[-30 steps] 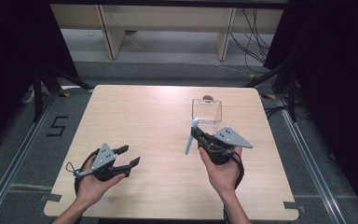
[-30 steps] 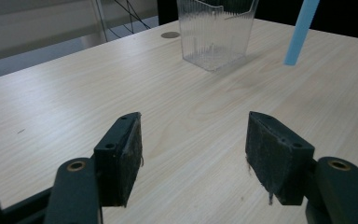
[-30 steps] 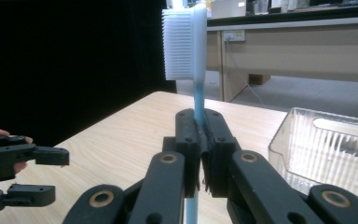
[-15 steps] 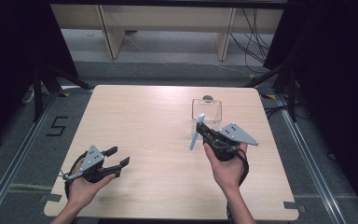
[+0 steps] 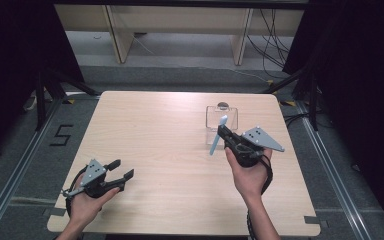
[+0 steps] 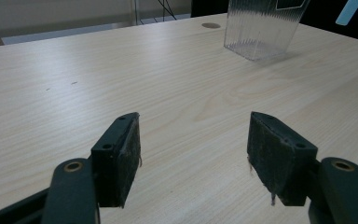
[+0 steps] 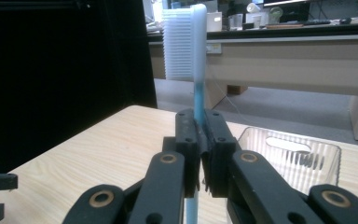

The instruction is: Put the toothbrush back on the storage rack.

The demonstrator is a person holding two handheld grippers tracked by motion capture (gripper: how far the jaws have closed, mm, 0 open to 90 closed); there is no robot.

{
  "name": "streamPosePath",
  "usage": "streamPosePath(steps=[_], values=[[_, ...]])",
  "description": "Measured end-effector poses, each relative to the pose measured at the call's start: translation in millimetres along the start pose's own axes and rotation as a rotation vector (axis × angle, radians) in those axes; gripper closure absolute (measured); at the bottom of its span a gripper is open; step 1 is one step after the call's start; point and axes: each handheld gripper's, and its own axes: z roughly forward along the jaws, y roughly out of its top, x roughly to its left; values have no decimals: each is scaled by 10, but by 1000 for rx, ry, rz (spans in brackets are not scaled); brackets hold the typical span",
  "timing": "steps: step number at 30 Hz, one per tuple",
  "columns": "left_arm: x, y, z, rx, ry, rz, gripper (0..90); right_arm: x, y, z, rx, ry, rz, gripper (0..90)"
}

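My right gripper (image 5: 223,134) is shut on a light blue toothbrush (image 5: 217,136), held above the table just in front of a clear ribbed plastic cup (image 5: 222,118). In the right gripper view the toothbrush (image 7: 196,70) stands upright between the jaws of that gripper (image 7: 199,140), white bristles facing left, and the cup (image 7: 292,158) sits low at the right. My left gripper (image 5: 121,170) is open near the table's front left corner. The left gripper view shows my gripper (image 6: 193,158) with nothing between its two pads, and the cup (image 6: 262,25) far ahead.
The light wooden table (image 5: 160,145) has a small round dark grommet (image 5: 222,105) behind the cup. Pale shelving (image 5: 180,20) stands beyond the far edge. Dark curtains and black stands flank both sides.
My right hand has carried the toothbrush forward and a little right, closer to the cup. My left hand has drawn back toward the front left corner, still open.
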Motion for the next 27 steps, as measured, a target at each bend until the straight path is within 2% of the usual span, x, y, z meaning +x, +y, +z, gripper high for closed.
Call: streamPosePath(steps=[1,3,4,5,6,9,12,13,15,16,17,19,21,22,23,24,25,27], values=[[8,-7,0,1,2,3,343,-13,9,-6,4,-9,-8,866],[14,-22,-3,4,4,-7,341,-13,19,-15,4,-16,15,866],[26,-27,1,-2,2,-3,341,-31,27,-8,-1,-8,5,866],[27,-33,-8,4,11,-16,340,-45,37,-13,-5,-18,-7,866],[43,-36,-1,-6,11,-8,340,-50,43,-8,-11,-13,0,866],[48,-55,-18,2,23,-36,340,-70,67,-18,-15,-16,7,866],[67,-74,-23,0,28,-42,340,-108,96,-27,-21,-33,-14,866],[69,-80,-27,0,33,-49,340,-106,104,-32,-15,-34,4,866],[83,-89,-34,-1,38,-55,340,-134,119,-28,-29,-41,-8,866],[93,-92,-32,-7,40,-52,339,-137,128,-31,-26,-43,3,866],[94,-97,-33,-10,44,-62,340,-162,140,-28,-34,-53,-17,866],[98,-108,-40,-8,47,-74,340,-174,163,-24,-36,-49,4,865],[107,-115,-41,-6,50,-74,340,-211,196,-27,-41,-68,-18,865],[107,-120,-40,-6,51,-78,340,-216,211,-28,-40,-69,-6,866],[110,-125,-36,-8,51,-77,340,-237,226,-29,-38,-76,-18,865],[126,-131,-16,-28,36,-62,340,-250,237,-21,-49,-76,-16,865],[110,-136,-28,-10,52,-81,340,-257,247,-21,-51,-87,-8,865],[110,-146,-22,-4,50,-79,339,-298,272,-16,-53,-90,-25,865]])
